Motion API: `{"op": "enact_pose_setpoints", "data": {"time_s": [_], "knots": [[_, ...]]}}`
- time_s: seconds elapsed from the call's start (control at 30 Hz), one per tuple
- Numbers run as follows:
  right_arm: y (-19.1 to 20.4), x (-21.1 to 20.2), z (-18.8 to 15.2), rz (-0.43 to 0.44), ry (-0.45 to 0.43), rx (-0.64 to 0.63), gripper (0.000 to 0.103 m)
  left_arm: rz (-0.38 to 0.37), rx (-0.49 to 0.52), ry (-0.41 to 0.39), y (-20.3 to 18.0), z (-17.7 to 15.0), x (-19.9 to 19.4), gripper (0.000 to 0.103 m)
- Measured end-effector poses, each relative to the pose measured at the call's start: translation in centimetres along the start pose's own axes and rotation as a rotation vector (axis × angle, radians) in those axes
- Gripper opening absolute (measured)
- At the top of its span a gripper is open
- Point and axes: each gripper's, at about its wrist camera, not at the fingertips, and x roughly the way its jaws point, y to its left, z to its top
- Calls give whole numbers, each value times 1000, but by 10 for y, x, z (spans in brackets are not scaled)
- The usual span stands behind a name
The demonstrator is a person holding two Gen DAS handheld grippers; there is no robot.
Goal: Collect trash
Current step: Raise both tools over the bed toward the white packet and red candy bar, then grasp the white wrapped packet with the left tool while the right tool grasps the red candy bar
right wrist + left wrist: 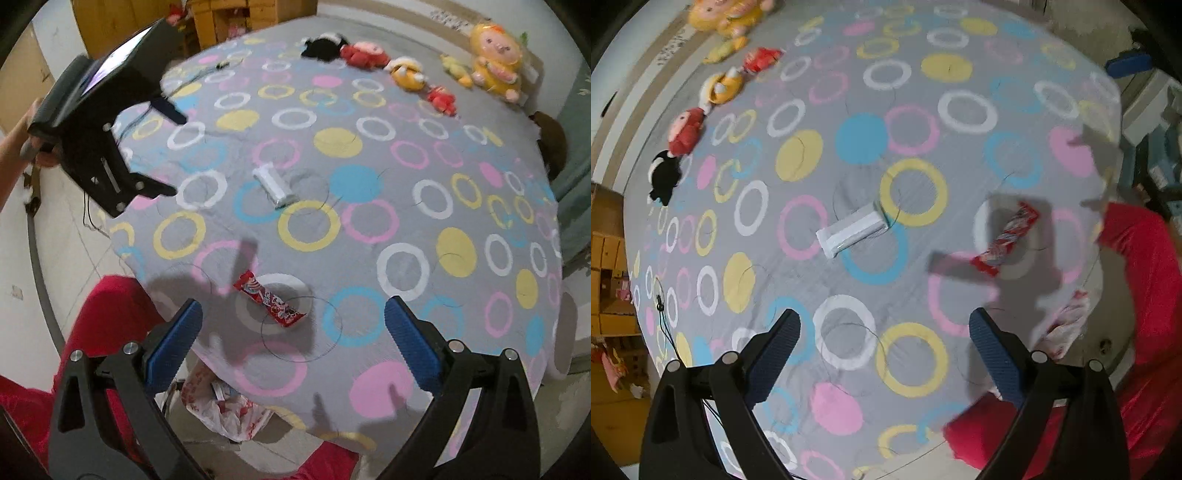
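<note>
Right gripper [293, 332] is spread wide, nothing between its blue pads; we see the red snack wrapper [269, 304] lying flat on the cloth just ahead of it, slightly L of centre. Wrapper's long axis runs diagonally, far-left to near-right in the right wrist view, so we judge the jaws would need some wrist rotation to close across the short side. Left gripper [884, 334] is also spread and empty; in its view the same wrapper [1004, 240] sits ahead and off to the R, farther away. We therefore take the R hand as the nearer one for this piece.

Second item: white packet [275, 184], mid-table, well apart from the red wrapper; in the left wrist view the packet [851, 230] lies ahead and a bit L of centre, long axis diagonal, so we judge it suits the L hand. Plastic bag [225, 410] hangs below the near table edge, just under the R gripper, the likely drop point. Plush toys [406, 72] line the far edge, well clear. Nothing stands btw. either gripper and its target on the ringed tablecloth [443, 206]
</note>
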Motion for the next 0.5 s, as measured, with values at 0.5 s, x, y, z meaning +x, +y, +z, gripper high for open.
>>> {"op": "enact_pose_setpoints", "data": {"time_s": [0.5], "knots": [[13, 153, -2, 133, 275, -168, 96, -23, 136, 151, 19, 51, 127, 90]]}}
